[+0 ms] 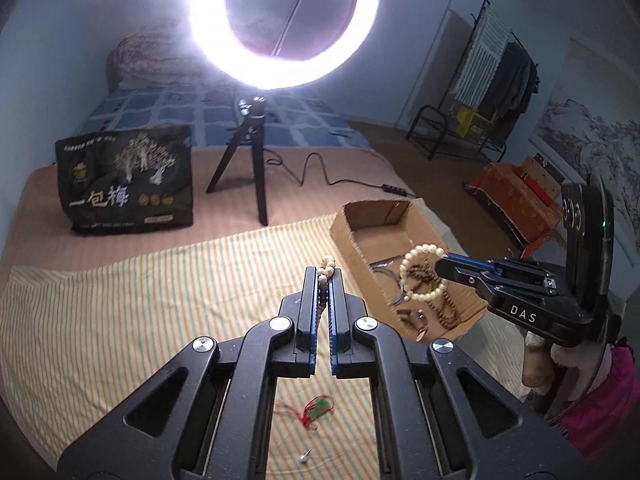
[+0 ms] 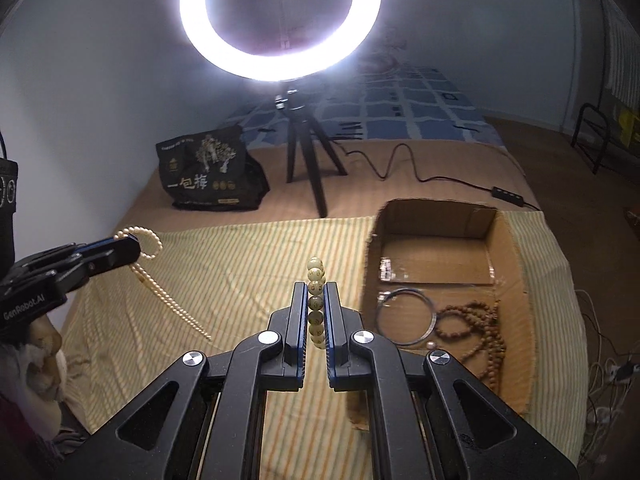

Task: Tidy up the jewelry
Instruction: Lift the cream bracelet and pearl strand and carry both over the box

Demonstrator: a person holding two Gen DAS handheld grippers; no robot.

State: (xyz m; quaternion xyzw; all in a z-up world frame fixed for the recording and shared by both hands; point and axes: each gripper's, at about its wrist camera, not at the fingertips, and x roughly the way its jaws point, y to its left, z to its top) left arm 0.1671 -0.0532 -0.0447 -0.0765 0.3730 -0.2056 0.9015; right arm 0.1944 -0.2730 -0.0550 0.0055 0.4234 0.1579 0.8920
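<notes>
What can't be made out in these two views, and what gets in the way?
- Left wrist view: the lower part of the pearl necklace is hidden between the left gripper and its fingers.
- Left wrist view: the small pieces at the cardboard box near corner are blurred.
- Right wrist view: the markings on the beaded bracelet are too small to read.
- Both views: the ring light washes out the wall behind.

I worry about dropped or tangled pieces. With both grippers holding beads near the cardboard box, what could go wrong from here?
1. The pearl necklace hangs long and loose from the left gripper; its tail could drag on the striped cloth or miss the cardboard box.
2. The bead bracelet in the right gripper is pinched along one side only and could slip.
3. Dropped in, either could tangle with the brown beads.
</notes>
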